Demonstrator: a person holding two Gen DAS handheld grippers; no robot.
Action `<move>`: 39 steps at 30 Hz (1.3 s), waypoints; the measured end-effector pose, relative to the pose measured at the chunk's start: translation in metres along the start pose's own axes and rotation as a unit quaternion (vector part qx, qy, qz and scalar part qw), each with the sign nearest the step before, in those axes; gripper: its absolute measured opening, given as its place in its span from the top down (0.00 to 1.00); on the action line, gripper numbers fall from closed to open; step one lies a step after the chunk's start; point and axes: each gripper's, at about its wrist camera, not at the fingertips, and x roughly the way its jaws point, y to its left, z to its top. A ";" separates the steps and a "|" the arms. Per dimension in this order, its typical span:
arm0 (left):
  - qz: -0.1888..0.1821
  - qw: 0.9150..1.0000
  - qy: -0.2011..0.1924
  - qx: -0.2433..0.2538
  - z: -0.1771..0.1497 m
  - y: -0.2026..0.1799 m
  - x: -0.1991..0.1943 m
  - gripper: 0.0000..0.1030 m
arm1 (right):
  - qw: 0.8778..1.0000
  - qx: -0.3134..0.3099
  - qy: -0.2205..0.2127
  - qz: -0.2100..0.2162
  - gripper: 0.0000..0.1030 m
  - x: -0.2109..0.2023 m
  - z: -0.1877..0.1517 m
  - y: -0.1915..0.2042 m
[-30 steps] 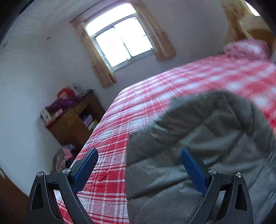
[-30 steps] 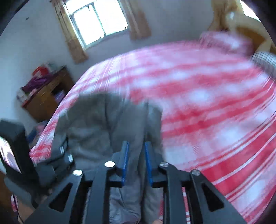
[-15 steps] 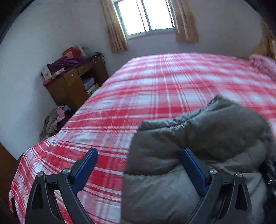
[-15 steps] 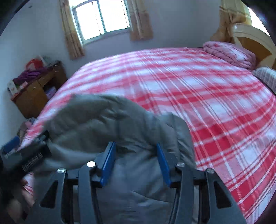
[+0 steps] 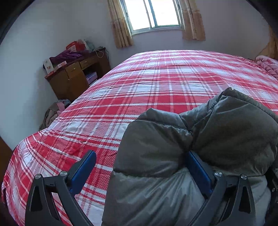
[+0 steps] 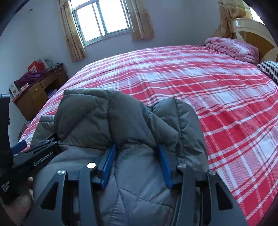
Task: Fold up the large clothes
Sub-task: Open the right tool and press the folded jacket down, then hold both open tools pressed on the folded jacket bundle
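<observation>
The grey puffer jacket [image 6: 121, 121] lies bunched at the near edge of the bed [image 5: 156, 83], toward its left corner. It looks soft, springy and slick, so you'll likely need to pinch a seam or hem, not the padding. Your left tongs [image 5: 139, 173] stand wide, padding bulging between them; your right tongs [image 6: 136, 166] are partly spread, straddling a fold without clamping it.

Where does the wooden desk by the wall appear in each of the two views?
Left wrist view: the wooden desk stands at the left, above the middle, beyond the bed's far corner.
Right wrist view: it is at the far left edge, mid-height.
Shared landmark: the window at the top.
</observation>
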 end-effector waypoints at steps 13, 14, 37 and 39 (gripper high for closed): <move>0.006 1.000 0.022 0.012 -0.002 -0.004 0.011 0.01 | 1.000 -0.010 0.024 -0.014 0.49 0.012 -0.004 0.002; 0.005 1.000 0.023 0.012 -0.002 -0.005 0.012 0.01 | 0.999 -0.011 0.025 -0.015 0.49 0.013 -0.005 0.003; -0.004 0.999 0.042 0.016 -0.005 -0.005 0.020 0.01 | 0.997 -0.036 0.039 -0.051 0.48 0.020 -0.007 0.013; -0.003 0.999 0.042 0.017 -0.005 -0.005 0.020 0.01 | 0.997 -0.039 0.041 -0.054 0.47 0.021 -0.006 0.014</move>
